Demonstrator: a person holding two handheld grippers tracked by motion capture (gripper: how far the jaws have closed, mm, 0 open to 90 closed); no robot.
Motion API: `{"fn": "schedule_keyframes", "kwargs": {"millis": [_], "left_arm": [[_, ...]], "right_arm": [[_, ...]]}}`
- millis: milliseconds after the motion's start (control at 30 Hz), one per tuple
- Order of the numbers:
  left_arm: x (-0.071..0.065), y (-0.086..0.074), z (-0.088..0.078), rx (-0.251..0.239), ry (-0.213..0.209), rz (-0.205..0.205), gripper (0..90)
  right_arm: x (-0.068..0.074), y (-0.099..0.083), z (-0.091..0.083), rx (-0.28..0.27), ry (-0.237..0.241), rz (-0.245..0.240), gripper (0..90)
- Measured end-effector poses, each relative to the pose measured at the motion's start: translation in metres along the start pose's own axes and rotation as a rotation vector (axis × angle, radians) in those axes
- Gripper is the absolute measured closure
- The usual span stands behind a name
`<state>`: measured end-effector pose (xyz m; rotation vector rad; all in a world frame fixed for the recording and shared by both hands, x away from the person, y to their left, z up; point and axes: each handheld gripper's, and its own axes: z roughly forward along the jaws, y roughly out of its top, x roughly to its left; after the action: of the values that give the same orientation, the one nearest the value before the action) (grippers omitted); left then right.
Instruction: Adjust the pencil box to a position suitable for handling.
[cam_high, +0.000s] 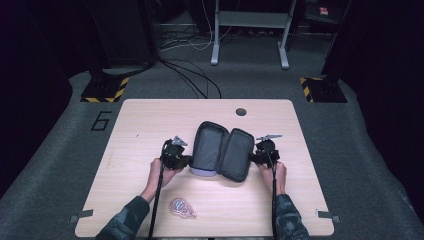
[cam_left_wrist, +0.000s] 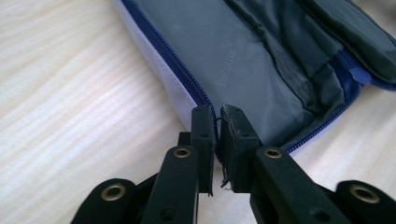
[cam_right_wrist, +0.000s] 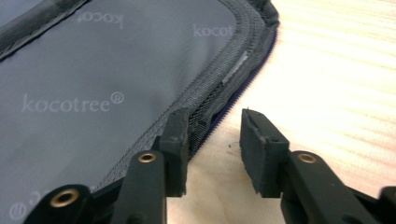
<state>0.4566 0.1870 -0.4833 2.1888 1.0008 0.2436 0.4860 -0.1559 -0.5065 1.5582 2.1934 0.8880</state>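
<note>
Grey fabric lines the open zip case (cam_high: 223, 150), which lies spread flat in 2 halves near the middle of the pale wooden surface (cam_high: 150, 120) in the high view, so that its inside faces up and both edges can be reached. The left gripper (cam_high: 186, 161) sits at the case's left edge and the right gripper (cam_high: 254, 157) at its right edge, 1 to each side, probably to hold or spread the halves. A small patterned pouch (cam_high: 182, 207) lies apart, nearer the person. In the left gripper view, the jaws stand almost together, pinched on the blue zip edge (cam_left_wrist: 205, 100) of the case, with only a thin slit between them; that grip likely anchors this half. In the right gripper view, the jaws stand apart: 1 rests against the mesh-trimmed rim (cam_right_wrist: 219, 88) and the other over bare wood, so nothing is clamped, and this gripper looks ready to close on the rim.
</note>
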Motion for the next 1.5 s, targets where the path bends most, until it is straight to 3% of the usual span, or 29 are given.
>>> {"fn": "schedule_keyframes", "kwargs": {"millis": [33, 67, 167, 200, 233, 267, 333, 433, 533, 567, 733, 800, 833, 867, 900, 933, 1033, 1133, 1500], "left_arm": [[0.0, 0.0, -0.002, -0.006, -0.013, -0.004, 81.2], [0.002, 0.0, -0.005, -0.025, -0.026, -0.013, 75.6], [0.013, 0.005, -0.011, -0.075, -0.048, -0.049, 52.9], [0.013, 0.005, -0.011, -0.075, -0.048, -0.049, 48.9], [0.018, 0.009, -0.012, -0.083, -0.039, -0.052, 46.1], [0.02, 0.012, -0.012, -0.087, -0.035, -0.06, 44.2], [0.026, 0.02, -0.012, -0.095, -0.024, -0.074, 41.0], [0.034, 0.033, -0.004, -0.075, 0.004, -0.077, 40.1], [0.037, 0.038, 0.001, -0.069, 0.015, -0.085, 42.3], [0.04, 0.04, 0.007, -0.048, 0.016, -0.09, 43.4], [0.045, 0.038, 0.017, -0.021, 0.023, -0.121, 54.2], [0.045, 0.038, 0.018, -0.019, 0.019, -0.121, 59.7], [0.045, 0.036, 0.019, -0.018, 0.02, -0.123, 62.4], [0.045, 0.036, 0.019, -0.018, 0.02, -0.123, 65.9], [0.045, 0.036, 0.02, -0.015, 0.019, -0.126, 69.1], [0.045, 0.035, 0.02, -0.01, 0.015, -0.115, 69.1], [0.042, 0.033, 0.022, 0.004, 0.024, -0.101, 80.5], [0.04, 0.03, 0.022, 0.014, 0.012, -0.108, 84.4], [0.026, 0.016, 0.013, 0.009, 0.0, -0.1, 85.4]], "right_arm": [[0.0, 0.001, 0.0, 0.002, -0.001, -0.004, 59.5], [0.0, 0.001, -0.001, 0.002, -0.01, 0.001, 51.7], [0.005, -0.004, -0.016, -0.021, 0.046, 0.046, 33.6], [0.005, -0.004, -0.016, -0.021, 0.046, 0.046, 33.6], [0.014, -0.01, -0.028, -0.058, 0.078, 0.051, 31.8], [0.016, -0.012, -0.033, -0.056, 0.093, 0.037, 25.4], [0.022, -0.014, -0.037, -0.065, 0.11, 0.038, 24.7], [0.049, -0.022, -0.048, -0.067, 0.161, -0.014, 21.5], [0.06, -0.025, -0.05, -0.064, 0.176, -0.041, 21.0], [0.074, -0.027, -0.05, -0.059, 0.189, -0.084, 19.0], [0.091, -0.029, -0.046, -0.05, 0.201, -0.167, 18.0], [0.094, -0.03, -0.046, -0.045, 0.197, -0.164, 19.5], [0.096, -0.032, -0.045, -0.042, 0.182, -0.187, 26.4], [0.096, -0.032, -0.045, -0.042, 0.182, -0.187, 26.4], [0.094, -0.033, -0.042, -0.032, 0.172, -0.186, 33.9], [0.094, -0.033, -0.042, -0.032, 0.172, -0.186, 33.9], [0.089, -0.037, -0.041, -0.026, 0.171, -0.17, 44.8], [0.083, -0.037, -0.042, -0.033, 0.171, -0.167, 51.7], [0.062, -0.036, -0.04, -0.027, 0.142, -0.144, 53.4]]}}
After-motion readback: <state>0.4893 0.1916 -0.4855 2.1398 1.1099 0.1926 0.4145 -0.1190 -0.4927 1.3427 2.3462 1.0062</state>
